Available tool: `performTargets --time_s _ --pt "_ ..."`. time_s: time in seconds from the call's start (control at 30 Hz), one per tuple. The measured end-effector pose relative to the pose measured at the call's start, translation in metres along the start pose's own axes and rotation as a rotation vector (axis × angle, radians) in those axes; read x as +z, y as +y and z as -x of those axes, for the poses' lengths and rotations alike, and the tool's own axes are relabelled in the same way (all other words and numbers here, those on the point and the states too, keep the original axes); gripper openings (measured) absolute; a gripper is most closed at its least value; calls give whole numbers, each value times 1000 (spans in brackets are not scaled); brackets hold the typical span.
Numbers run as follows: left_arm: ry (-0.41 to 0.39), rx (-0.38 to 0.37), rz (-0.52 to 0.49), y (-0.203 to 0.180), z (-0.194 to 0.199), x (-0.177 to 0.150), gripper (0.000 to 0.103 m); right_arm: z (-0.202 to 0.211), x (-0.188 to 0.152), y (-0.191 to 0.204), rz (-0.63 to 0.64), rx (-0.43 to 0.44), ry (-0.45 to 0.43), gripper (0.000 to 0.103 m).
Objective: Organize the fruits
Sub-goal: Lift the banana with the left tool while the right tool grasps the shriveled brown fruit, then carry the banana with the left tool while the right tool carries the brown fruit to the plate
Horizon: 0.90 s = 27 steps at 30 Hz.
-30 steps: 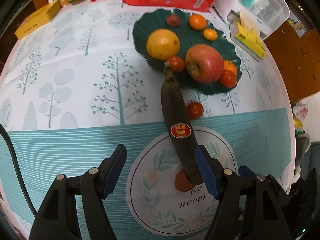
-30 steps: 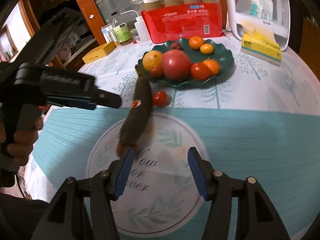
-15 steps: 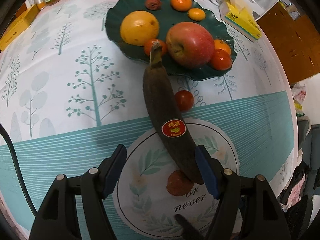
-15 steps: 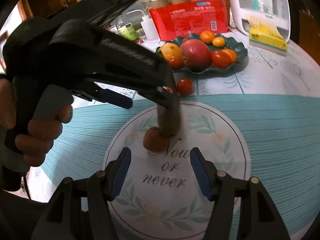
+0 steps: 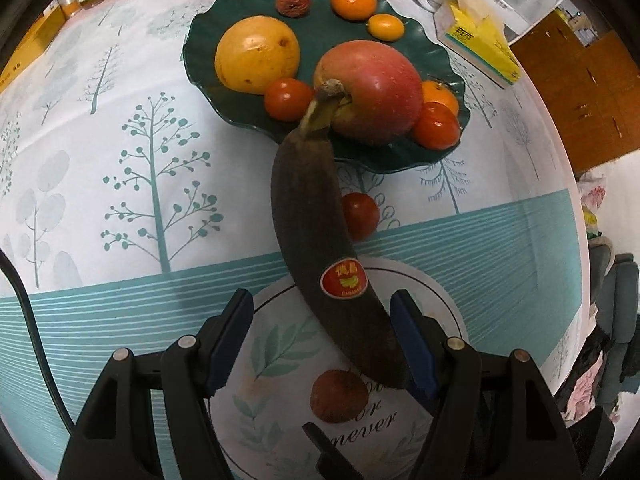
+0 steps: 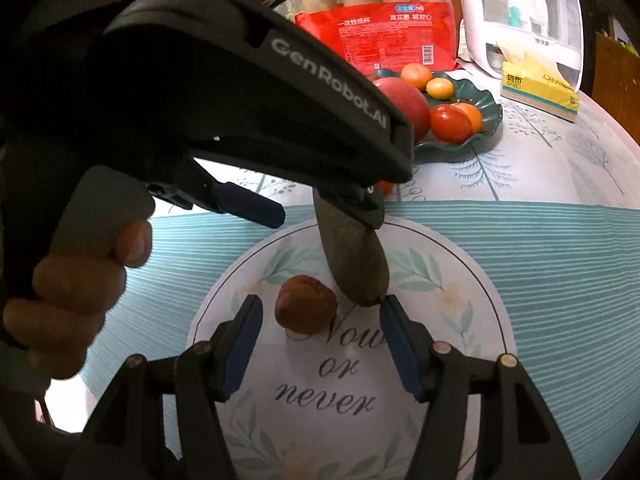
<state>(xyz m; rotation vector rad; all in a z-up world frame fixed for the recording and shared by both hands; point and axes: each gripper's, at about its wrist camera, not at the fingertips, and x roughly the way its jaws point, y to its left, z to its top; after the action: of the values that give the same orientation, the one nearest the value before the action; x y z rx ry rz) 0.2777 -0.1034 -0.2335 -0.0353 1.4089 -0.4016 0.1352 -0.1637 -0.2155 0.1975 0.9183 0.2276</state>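
A dark, overripe banana [image 5: 316, 240] lies on the tablecloth with its stem leaning on the green plate [image 5: 320, 28]. My left gripper [image 5: 320, 300] stands open around the banana's tail, which rests against the right pad, with a wide gap to the left pad. A small brown fruit [image 6: 306, 310] lies on the round print between the fingers of my right gripper [image 6: 320, 308]. Its jaws are closing, and the pads stand clear of the fruit. The left gripper [image 6: 326, 216] and a hand [image 6: 76, 292] fill the left of the right wrist view.
The plate holds a red apple [image 5: 372, 84], a yellow fruit [image 5: 256, 54], oranges and tomatoes. One tomato [image 5: 360, 216] lies loose on the cloth beside the banana. A red pack of cups [image 6: 396, 36], a yellow tissue box [image 6: 540, 88] and a white appliance [image 6: 520, 12] stand behind.
Both grippers have sunk toward the table. The left one has closed in around the banana's tail. The brown fruit, earlier ahead of the right gripper's fingers, now lies between them.
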Motion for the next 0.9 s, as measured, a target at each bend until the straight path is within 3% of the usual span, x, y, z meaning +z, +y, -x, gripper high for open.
performTargets --time_s 0.1,0.53,0.7,0.8,0.9 --pt "4 1 13 0 -5 0 68 -3 1 -1 -6 14 7 55" --pt "-41 -8 55 1 -6 16 38 -7 7 -6 -7 67 21 43" --pt "-56 -31 100 5 -7 15 34 -9 11 -13 -24 102 44 39" --pt "-62 -53 121 10 -7 13 33 -9 9 -17 -44 147 60 31" --pt "-71 -72 139 14 -6 10 32 -9 8 -18 -45 153 62 31"
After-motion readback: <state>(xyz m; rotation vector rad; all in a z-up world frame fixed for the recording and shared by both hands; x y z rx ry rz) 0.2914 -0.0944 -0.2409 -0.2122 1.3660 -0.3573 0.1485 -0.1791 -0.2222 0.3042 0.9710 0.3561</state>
